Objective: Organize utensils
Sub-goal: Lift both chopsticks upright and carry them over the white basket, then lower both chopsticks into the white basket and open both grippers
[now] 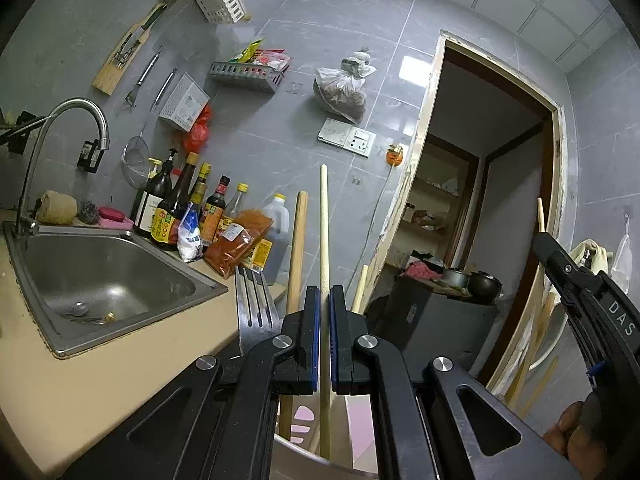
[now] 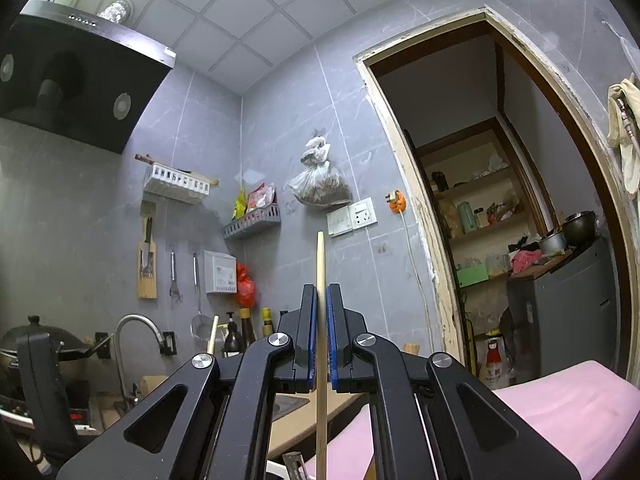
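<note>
Left tongs (image 1: 324,340), nearest in the left wrist view, are closed to a narrow gap on one pale chopstick (image 1: 324,224), a round, plain, light wooden stick that stands upright between the blue pads and rises above them. Below the tongs its lower end sits in a container (image 1: 304,456) with a thicker tan stick (image 1: 297,256) and a steel fork (image 1: 254,304), tines up. At far right the right tongs (image 1: 560,268) carry white letters "DAS"; a second pale stick (image 1: 541,216) shows above them. Behind on the beige counter (image 1: 100,380) are a steel sink (image 1: 108,276) and sauce bottles (image 1: 176,208) whose labels are too small to read.

Right tongs (image 2: 321,340), nearest in the right wrist view, are likewise narrowed onto a pale chopstick (image 2: 320,256), upright, smooth and unmarked, passing between the pads from the lower frame edge to well above the tips. A pink surface (image 2: 560,404) lies at lower right, the counter (image 2: 304,416) behind the tongs. A black range hood (image 2: 72,80) hangs at upper left. Part of the left tongs (image 2: 40,380) shows at the left edge; their state cannot be told from here.
</note>
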`<state>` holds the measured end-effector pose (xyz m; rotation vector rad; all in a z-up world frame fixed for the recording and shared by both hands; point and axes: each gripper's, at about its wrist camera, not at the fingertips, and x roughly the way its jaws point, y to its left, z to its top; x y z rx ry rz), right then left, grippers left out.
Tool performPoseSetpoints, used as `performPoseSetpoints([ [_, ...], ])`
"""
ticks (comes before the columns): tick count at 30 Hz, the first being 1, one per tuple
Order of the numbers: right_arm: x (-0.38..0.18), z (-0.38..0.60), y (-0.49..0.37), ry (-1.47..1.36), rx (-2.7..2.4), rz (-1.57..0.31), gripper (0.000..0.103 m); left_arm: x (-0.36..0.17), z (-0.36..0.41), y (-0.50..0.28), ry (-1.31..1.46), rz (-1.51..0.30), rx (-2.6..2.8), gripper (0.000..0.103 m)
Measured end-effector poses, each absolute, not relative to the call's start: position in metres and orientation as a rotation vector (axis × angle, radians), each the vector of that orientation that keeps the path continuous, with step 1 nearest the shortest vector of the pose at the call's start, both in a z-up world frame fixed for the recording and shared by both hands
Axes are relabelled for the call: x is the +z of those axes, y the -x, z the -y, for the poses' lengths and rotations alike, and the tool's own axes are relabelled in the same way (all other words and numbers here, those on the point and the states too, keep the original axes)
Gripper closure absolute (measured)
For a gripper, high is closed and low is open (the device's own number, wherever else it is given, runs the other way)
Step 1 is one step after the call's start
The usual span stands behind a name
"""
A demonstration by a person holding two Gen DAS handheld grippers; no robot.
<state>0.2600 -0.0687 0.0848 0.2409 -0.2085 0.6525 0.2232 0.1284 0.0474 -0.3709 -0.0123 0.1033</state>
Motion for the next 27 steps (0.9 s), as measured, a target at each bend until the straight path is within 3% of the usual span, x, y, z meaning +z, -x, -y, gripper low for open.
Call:
performPoseSetpoints([
  [27,0.0755,0.0651,-0.2595,-0.198,0.659,0.174,0.099,0.0456,-0.1266,-0.2235,0.337,-0.044,0.076,0.100],
])
